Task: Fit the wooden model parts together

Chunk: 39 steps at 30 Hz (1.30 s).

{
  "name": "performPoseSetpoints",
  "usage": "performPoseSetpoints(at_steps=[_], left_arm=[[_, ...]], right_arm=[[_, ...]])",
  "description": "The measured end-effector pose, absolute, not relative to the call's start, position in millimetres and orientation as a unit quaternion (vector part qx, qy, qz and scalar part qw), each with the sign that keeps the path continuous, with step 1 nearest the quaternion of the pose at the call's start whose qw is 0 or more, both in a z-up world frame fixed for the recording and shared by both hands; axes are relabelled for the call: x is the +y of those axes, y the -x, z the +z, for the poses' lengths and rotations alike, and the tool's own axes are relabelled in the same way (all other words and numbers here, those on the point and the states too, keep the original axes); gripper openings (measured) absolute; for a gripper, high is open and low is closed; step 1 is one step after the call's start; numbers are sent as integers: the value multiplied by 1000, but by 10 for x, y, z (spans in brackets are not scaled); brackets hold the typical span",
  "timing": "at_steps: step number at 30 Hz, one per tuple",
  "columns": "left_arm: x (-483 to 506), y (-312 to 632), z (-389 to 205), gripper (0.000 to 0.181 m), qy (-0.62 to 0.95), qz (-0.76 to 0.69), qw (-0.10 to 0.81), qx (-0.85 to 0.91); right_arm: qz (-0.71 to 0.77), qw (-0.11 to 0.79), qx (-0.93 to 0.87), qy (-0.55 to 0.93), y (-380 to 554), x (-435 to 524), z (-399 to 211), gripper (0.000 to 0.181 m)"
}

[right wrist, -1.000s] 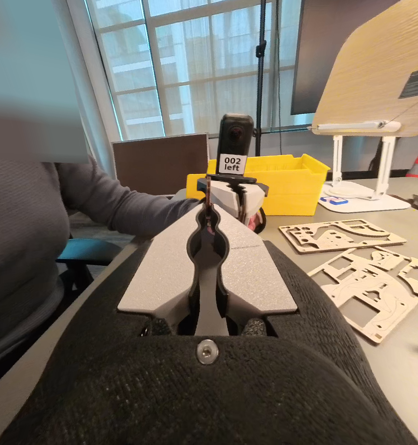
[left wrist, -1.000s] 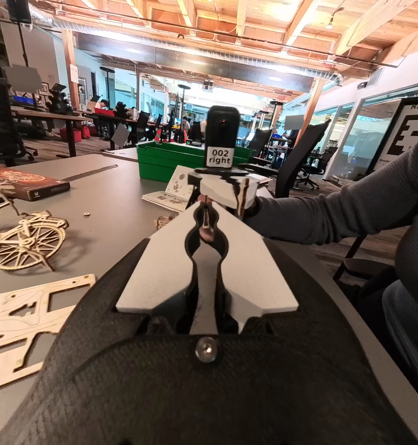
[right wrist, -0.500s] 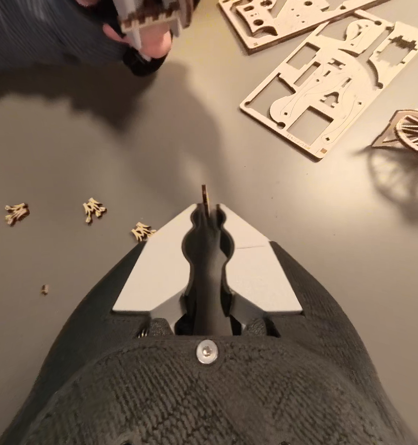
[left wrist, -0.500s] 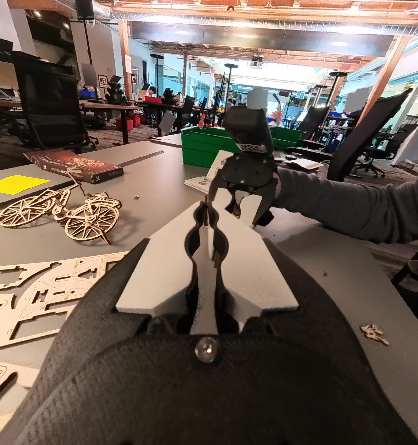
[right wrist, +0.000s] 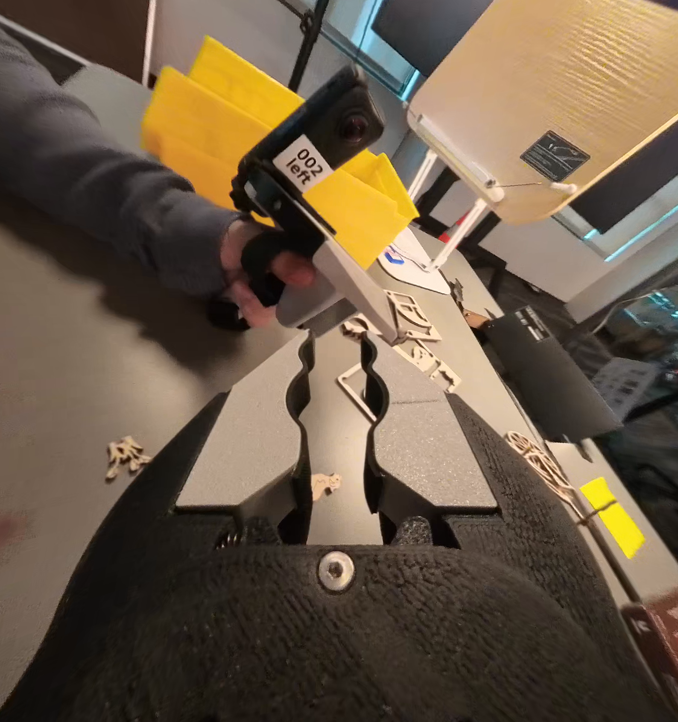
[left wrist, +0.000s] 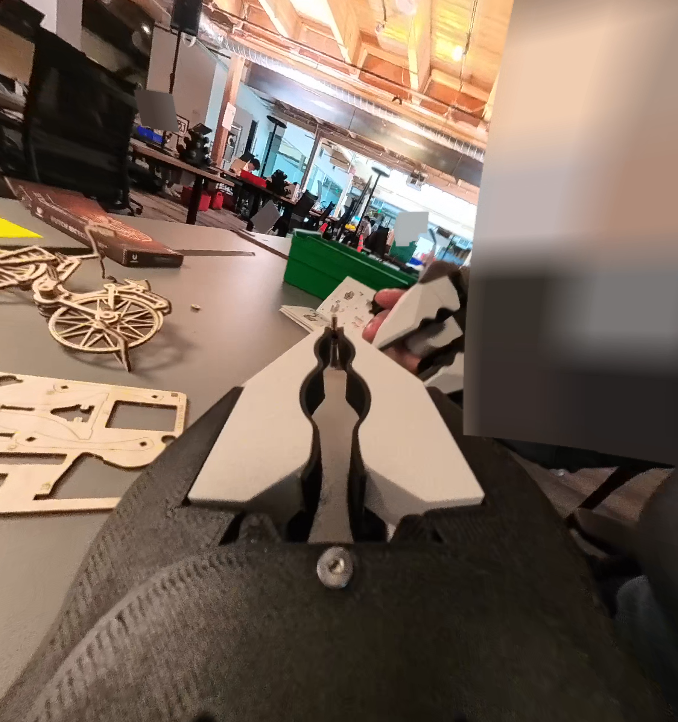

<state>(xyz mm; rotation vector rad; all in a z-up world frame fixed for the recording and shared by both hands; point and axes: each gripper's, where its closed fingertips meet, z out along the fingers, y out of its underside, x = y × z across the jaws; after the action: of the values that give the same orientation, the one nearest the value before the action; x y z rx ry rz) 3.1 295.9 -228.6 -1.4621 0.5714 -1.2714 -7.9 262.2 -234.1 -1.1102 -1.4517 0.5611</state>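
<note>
The grey table [left wrist: 228, 281] carries cut-out wooden sheets [left wrist: 67, 426] near its front edge. The left gripper [left wrist: 334, 332] is clamped on a thin wooden part [left wrist: 334, 322]. The right gripper [right wrist: 335, 344] gapes, empty, above a small wooden piece [right wrist: 325, 484].

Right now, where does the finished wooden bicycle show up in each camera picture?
Left wrist view: the wooden bicycle sits on the table at the left, above the middle, beyond the cut-out sheet.
Right wrist view: only part of the wooden bicycle shows, a spoked wheel near the right edge.
Shared landmark: the yellow patch on the table close by the bicycle.
</note>
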Motion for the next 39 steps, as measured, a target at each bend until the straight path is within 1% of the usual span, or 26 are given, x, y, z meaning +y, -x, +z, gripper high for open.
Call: performPoseSetpoints(at_steps=[3,8,10,12,16,17,22,24,27,29,30,32,34,39], left_arm=[[2993,3,-2285,1,614,-547,524,220],[2981,-15,-2312,1,623,-526,529,235],[2976,-16,-2309,1,623,-520,534,239],[2977,-12,-2307,1,623,-518,535,239],[2980,-7,-2305,1,622,-517,537,238],[2979,-7,-2311,1,624,-515,537,240],[2963,-31,-2316,1,624,-508,539,249],[2962,-31,-2315,1,623,-510,538,249],[2969,-25,-2313,1,623,-515,536,243],[2968,-23,-2319,1,624,-521,529,243],[2967,-24,-2328,3,626,-521,525,246],[2958,-41,-2374,16,636,-511,513,266],[2976,-34,-2435,22,651,-487,507,285],[2948,-51,-2534,22,667,-453,494,325]], right_arm=[[201,601,-617,467,116,2695,-2402,15],[177,624,-611,454,128,2724,-2391,5],[172,628,-611,449,124,2721,-2376,6],[164,631,-616,443,130,2707,-2374,11],[145,639,-615,440,142,2711,-2363,11],[139,647,-607,440,135,2729,-2331,17],[135,651,-602,442,129,2737,-2301,22],[126,650,-606,441,141,2744,-2333,18],[118,653,-609,433,141,2732,-2327,5],[111,651,-616,430,138,2728,-2339,4],[106,649,-621,427,130,2734,-2348,3],[93,640,-634,424,107,2751,-2387,3],[82,629,-649,420,91,2754,-2436,3],[49,602,-689,400,80,2720,-2557,3]])
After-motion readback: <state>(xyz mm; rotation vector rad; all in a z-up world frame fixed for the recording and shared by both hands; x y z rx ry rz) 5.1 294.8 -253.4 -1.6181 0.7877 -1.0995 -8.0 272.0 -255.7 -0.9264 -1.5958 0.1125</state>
